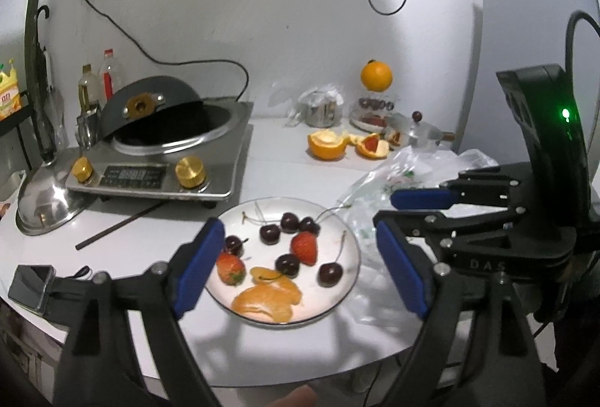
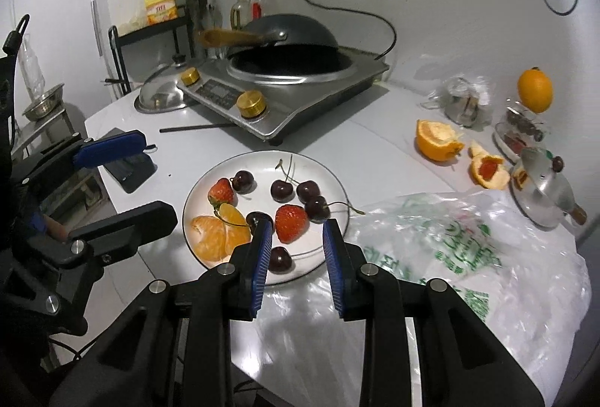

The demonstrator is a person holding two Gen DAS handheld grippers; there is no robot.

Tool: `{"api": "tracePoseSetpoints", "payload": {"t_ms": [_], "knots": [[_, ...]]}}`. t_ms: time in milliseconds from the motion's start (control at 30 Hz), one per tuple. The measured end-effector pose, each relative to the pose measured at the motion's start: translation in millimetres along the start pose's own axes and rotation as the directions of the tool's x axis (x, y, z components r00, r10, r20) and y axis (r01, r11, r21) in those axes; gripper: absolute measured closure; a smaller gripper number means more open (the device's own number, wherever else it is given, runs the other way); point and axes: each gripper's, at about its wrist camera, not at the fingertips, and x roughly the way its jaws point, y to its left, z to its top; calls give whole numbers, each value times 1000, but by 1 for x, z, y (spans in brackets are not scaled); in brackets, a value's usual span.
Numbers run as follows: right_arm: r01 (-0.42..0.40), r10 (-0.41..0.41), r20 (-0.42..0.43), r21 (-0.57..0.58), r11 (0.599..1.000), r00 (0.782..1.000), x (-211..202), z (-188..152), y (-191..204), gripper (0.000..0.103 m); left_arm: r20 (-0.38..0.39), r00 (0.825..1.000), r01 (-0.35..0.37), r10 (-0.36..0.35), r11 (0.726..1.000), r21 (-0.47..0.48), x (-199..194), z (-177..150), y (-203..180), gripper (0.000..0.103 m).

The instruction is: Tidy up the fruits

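A white plate (image 1: 339, 294) (image 2: 204, 182) near the table's front edge holds several dark cherries (image 1: 270, 234), two strawberries (image 1: 304, 247) (image 2: 290, 223) and peeled orange segments (image 1: 266, 300) (image 2: 217, 234). My left gripper (image 1: 300, 225) hangs over the plate with its blue pads wide apart, open and empty; the right wrist view shows the left gripper (image 2: 159, 177) at the plate's left. My right gripper (image 2: 298, 224) hovers over the plate's near edge, its pads drawn close with only a narrow gap and nothing between them. It also appears at the plate's right as the right gripper (image 1: 397, 208).
An induction cooker with a wok (image 1: 161, 159) stands behind the plate, with a steel lid (image 1: 48, 201) and a chopstick (image 1: 116, 229) beside it. A crumpled plastic bag (image 2: 450, 246) lies to the right. Orange peels (image 1: 326, 144), a whole orange (image 1: 376, 77) and a phone (image 2: 131, 171) also share the table.
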Motion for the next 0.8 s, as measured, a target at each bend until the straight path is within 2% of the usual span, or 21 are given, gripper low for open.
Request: {"api": "tracePoseSetpoints", "payload": {"t_ms": [167, 333, 467, 533, 767, 800], "knots": [[15, -16, 41, 11, 1000, 999, -26, -6, -3, 73, 22, 1000, -6, 5, 1000, 6, -16, 5, -14, 19], [36, -37, 83, 24, 999, 996, -52, -13, -6, 73, 35, 999, -26, 27, 999, -34, -33, 16, -24, 19], [59, -63, 124, 33, 998, 990, -75, -17, -8, 72, 67, 997, -41, 42, 999, -18, -49, 21, -36, 19], [71, -76, 150, 40, 997, 986, -88, -17, -8, 64, 79, 995, -60, 60, 998, -8, -56, 24, -44, 19], [112, -126, 239, 71, 991, 963, -133, -19, -12, 64, 143, 988, -67, 65, 998, 11, -81, 37, -61, 18], [117, -132, 251, 75, 990, 959, -139, -20, -13, 63, 154, 985, -77, 73, 997, 19, -86, 40, -64, 13]]}}
